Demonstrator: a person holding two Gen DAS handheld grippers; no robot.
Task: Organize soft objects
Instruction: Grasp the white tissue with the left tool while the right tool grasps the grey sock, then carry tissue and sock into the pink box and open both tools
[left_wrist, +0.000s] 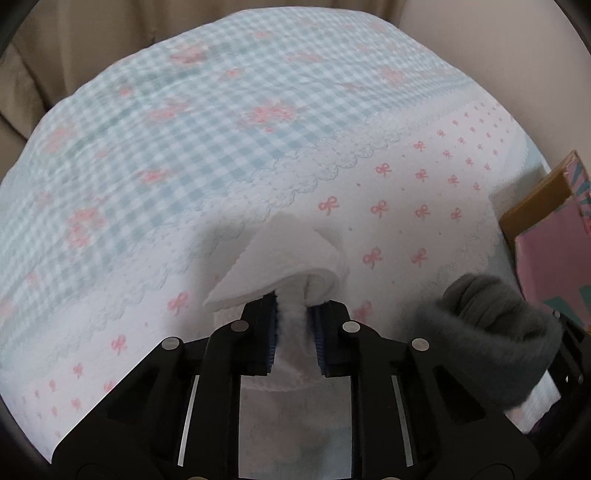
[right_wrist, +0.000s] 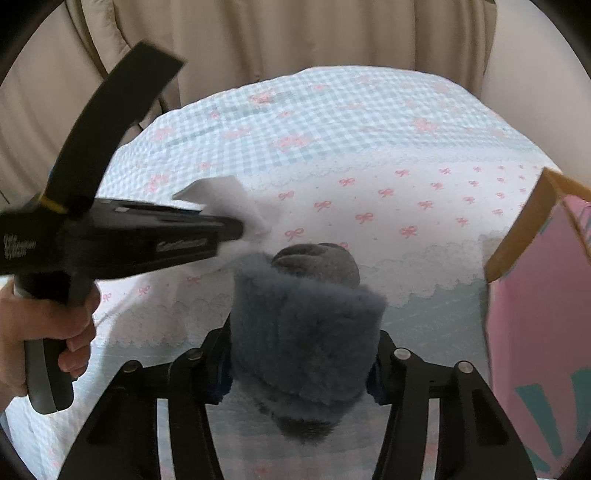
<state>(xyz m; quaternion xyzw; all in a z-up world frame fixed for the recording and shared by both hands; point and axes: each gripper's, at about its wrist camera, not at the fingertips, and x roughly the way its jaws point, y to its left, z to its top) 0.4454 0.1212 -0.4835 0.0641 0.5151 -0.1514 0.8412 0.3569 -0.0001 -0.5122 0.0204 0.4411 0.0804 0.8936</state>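
The white cloth (left_wrist: 284, 258) is a thin, folded piece of soft fabric, bunched where it is pinched and flaring out loose above the grip. It looks very light and limp, so it will droop and unfold from any free edge; a hold on the gathered middle, as now, keeps the layers together better than a hold on one corner. The left gripper (left_wrist: 291, 328) has its fingers pressed nearly together on that bunched part, just above the bed (left_wrist: 184, 147).

The grey fuzzy roll (right_wrist: 303, 325) is thicker and springy, a plush strip wound on itself with a smoother grey core showing at its top. It should compress under pressure and not slip easily, but a grip on the outer wrap alone might let it unwind; squeezing across the whole roll seems safer. The right gripper (right_wrist: 299, 369) has its fingers on either side of the roll, clamped on its lower part. In the right wrist view a hand (right_wrist: 44, 321) holds the left gripper's handle, and the white cloth sits just beside the roll.

To the right stands a pink cardboard box (right_wrist: 535, 314) with a brown flap open. Its inside is hidden, so I cannot tell what it holds. It is probably where these soft things go.
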